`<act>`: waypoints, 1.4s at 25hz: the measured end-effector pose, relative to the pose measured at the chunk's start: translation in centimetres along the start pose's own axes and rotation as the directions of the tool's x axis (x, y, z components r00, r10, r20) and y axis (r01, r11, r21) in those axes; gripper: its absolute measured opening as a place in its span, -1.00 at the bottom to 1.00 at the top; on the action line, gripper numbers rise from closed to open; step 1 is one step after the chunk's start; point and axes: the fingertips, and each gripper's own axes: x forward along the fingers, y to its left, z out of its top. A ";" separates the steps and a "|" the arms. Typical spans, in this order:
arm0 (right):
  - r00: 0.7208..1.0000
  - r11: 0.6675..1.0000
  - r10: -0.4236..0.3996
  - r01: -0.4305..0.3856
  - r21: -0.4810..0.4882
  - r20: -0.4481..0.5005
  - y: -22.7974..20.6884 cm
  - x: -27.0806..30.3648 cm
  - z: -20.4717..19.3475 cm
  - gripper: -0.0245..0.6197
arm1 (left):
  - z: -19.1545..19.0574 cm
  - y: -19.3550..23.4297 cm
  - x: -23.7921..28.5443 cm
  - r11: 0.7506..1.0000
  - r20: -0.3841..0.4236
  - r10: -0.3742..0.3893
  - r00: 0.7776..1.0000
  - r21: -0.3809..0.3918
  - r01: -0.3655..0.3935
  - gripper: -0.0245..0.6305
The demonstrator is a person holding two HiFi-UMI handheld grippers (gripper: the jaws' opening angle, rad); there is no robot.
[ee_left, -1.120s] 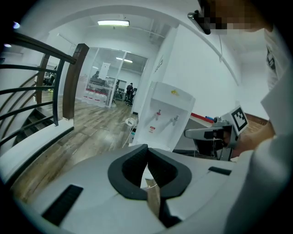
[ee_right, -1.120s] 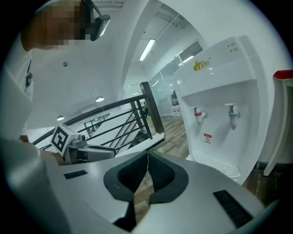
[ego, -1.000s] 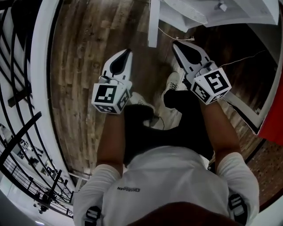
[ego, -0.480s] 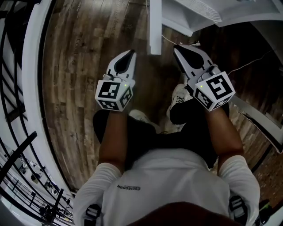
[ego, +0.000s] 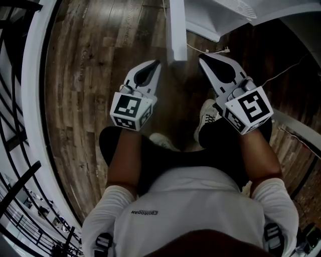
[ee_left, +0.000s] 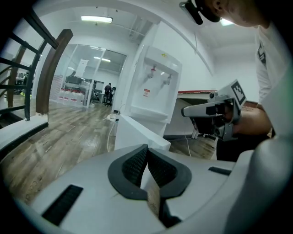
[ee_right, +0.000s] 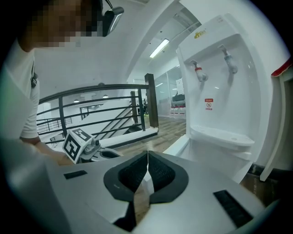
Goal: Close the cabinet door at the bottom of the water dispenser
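Wood floor [ego: 90, 60] beneath clenched, empty left gripper [ego: 156, 63] and right gripper [ego: 202, 58]; cabinet door [ego: 176, 30] cut off above.

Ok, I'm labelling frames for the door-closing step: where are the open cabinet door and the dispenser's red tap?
Cabinet door [ego: 177, 30]: head view, on its top edge.
Red tap [ee_right: 198, 71]: right gripper view, on the tap body.

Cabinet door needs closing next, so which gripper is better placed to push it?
Probably left: left gripper is outside the open cabinet door, able to push it toward the dispenser; right gripper is inside its swing.
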 end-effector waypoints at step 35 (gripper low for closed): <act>0.986 0.998 -0.019 0.009 -0.059 -0.166 3.0 4.0 -5.7 -0.53 | -0.5 3.0 2.4 1.000 0.001 -0.020 1.000 0.016 0.020 -0.94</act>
